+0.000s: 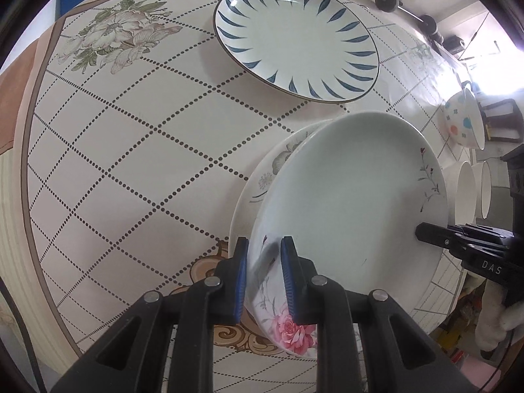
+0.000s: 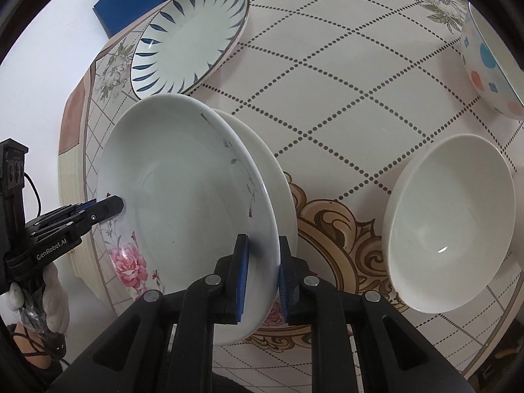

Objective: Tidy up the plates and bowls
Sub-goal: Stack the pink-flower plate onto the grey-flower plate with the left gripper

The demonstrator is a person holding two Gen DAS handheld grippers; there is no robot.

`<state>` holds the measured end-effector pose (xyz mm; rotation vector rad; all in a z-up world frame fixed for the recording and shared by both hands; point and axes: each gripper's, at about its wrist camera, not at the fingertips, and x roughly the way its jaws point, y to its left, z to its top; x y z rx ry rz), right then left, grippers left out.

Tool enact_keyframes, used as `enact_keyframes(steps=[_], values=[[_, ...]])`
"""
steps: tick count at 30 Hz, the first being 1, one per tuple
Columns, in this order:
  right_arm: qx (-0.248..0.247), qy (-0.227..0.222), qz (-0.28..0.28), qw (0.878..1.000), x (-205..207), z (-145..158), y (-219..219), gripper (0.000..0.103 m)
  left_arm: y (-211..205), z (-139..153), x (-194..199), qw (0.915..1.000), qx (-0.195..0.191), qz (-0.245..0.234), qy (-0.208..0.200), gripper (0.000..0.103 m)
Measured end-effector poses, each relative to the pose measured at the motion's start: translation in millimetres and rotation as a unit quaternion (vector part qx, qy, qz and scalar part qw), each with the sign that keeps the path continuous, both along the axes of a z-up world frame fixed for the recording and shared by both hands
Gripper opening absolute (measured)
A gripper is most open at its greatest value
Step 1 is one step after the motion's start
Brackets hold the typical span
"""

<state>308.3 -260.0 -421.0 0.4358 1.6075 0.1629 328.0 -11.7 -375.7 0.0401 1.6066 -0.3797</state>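
Left gripper (image 1: 264, 281) is clenched on the near rim of the rose plate (image 1: 353, 203), blue pads one on each face of the rim, close to the pink rose print. Right gripper (image 2: 262, 281) is clamped the same way on the opposite rim; from the left wrist view its black fingers show at the plate's far edge. Two-point hold on opposite rims: judged to keep a wide, shallow plate level and stop it swinging, which one pinch alone would not.

Rose plate sits directly over a second plate (image 1: 262, 177) with a grey flower print, offset so a crescent of the lower rim shows. Whether the two touch cannot be told; the held plate looks slightly tilted. Likely step: stacking plate on plate, near the end of the lowering. Risk: rims clinking or the top plate landing off-centre.

Just beyond, a blue-leaf plate (image 1: 296, 41) lies alone on the table (image 1: 131, 163), well apart from the stack, not yet gathered. On the right side, a plain white bowl (image 2: 450, 222) stands near the stack; a dotted bowl (image 2: 488, 62) stands further back. Left wrist view suggests more than one white bowl edge-on; count uncertain.

Surface: round table with a glossy cloth, dotted diamond grid, floral corners, brown scroll motif at centre. Slick, so plates should slide easily.

Room: a white-gloved hand (image 2: 49, 298) holds the left gripper's handle; a blue box (image 2: 131, 3) beyond the table; bright window glare far off.
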Motion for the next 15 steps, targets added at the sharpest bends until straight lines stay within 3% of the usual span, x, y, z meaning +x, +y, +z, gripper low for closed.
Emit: enact_keyframes(steps=[15], values=[[0.013, 0.018, -0.004, 1.0, 10, -15, 1, 0.018, -1, -10, 8, 0.9997, 0.007, 0.011, 0.021, 0.017]])
